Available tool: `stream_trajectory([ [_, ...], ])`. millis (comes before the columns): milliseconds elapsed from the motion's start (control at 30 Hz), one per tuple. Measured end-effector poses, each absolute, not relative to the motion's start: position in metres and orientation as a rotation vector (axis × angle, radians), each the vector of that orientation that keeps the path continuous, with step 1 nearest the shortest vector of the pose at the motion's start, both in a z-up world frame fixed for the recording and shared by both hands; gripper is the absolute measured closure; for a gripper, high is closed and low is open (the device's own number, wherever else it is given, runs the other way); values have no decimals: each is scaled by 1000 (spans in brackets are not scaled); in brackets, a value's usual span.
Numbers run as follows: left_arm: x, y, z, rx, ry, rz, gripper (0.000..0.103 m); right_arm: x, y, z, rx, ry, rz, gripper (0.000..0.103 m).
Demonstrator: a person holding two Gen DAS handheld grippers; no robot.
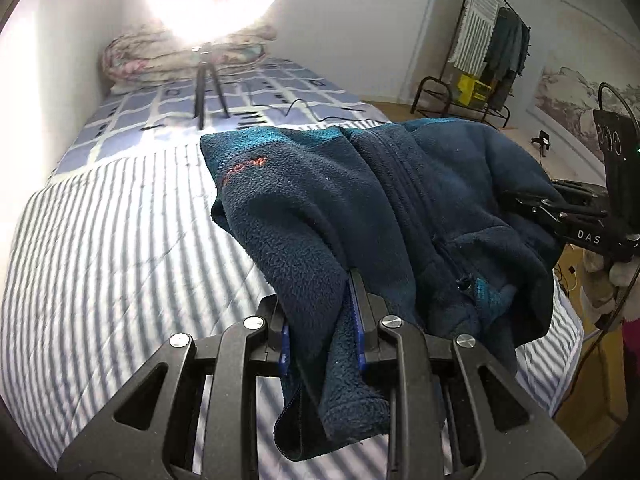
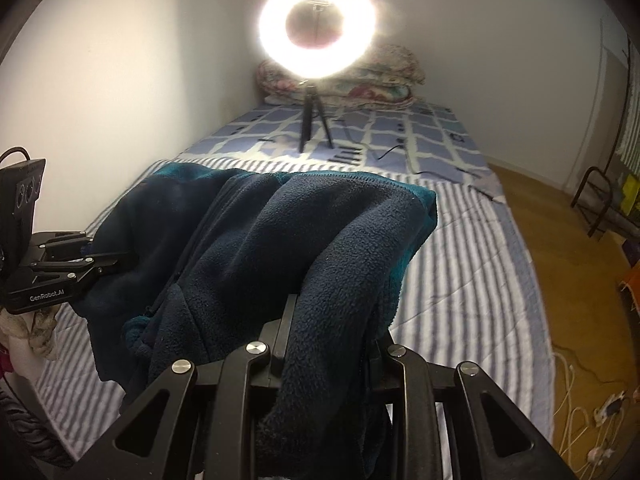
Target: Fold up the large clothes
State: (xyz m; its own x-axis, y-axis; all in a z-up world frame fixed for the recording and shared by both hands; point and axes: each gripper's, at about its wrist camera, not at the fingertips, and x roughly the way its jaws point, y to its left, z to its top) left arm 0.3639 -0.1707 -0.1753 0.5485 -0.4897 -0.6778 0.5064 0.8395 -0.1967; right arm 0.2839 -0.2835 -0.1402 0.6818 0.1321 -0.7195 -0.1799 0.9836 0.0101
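Note:
A dark blue fleece jacket (image 1: 400, 208) with a front zip and teal trim hangs between my two grippers above the striped bed (image 1: 120, 248). My left gripper (image 1: 322, 320) is shut on one edge of the jacket, cloth bunched between its blue-padded jaws. My right gripper (image 2: 328, 332) is shut on the opposite edge of the jacket (image 2: 256, 240). The right gripper shows in the left wrist view (image 1: 560, 208) at the jacket's far right. The left gripper shows in the right wrist view (image 2: 92, 260) at the jacket's far left.
A lit ring light on a small tripod (image 2: 316, 120) stands on the checked part of the bed, with a cable (image 1: 304, 108) beside it. Folded floral quilts (image 2: 360, 84) lie at the head. A clothes rack (image 1: 492, 52) stands on the wooden floor (image 2: 560, 260). Chargers and cables (image 2: 600, 412) lie on the floor.

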Motion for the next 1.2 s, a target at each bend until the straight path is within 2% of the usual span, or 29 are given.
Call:
stream_trajectory([
  [500,534,-306,-184,-41,761,-598,82,432,-400,-151,-78,754,34,81],
  [700,594,-346,-206,-68,770,-592,82,491,-435,-170,-81,751,-15,81],
  [833,631,-353,-243,-61,850,-538,82,524,-453,-198,-60,788,-25,80],
  [900,649,-351,-266,-49,933,-496,81,541,-460,-225,-113,864,-67,77],
  [1000,659,-344,-276,-79,947,-501,76,559,-479,-266,-93,980,-150,75],
  [1133,658,-348,-273,-47,938,-494,72,559,-488,-269,-57,957,-163,67],
  [1200,656,-344,-269,-76,943,-482,70,552,-490,-266,-48,959,-167,59],
])
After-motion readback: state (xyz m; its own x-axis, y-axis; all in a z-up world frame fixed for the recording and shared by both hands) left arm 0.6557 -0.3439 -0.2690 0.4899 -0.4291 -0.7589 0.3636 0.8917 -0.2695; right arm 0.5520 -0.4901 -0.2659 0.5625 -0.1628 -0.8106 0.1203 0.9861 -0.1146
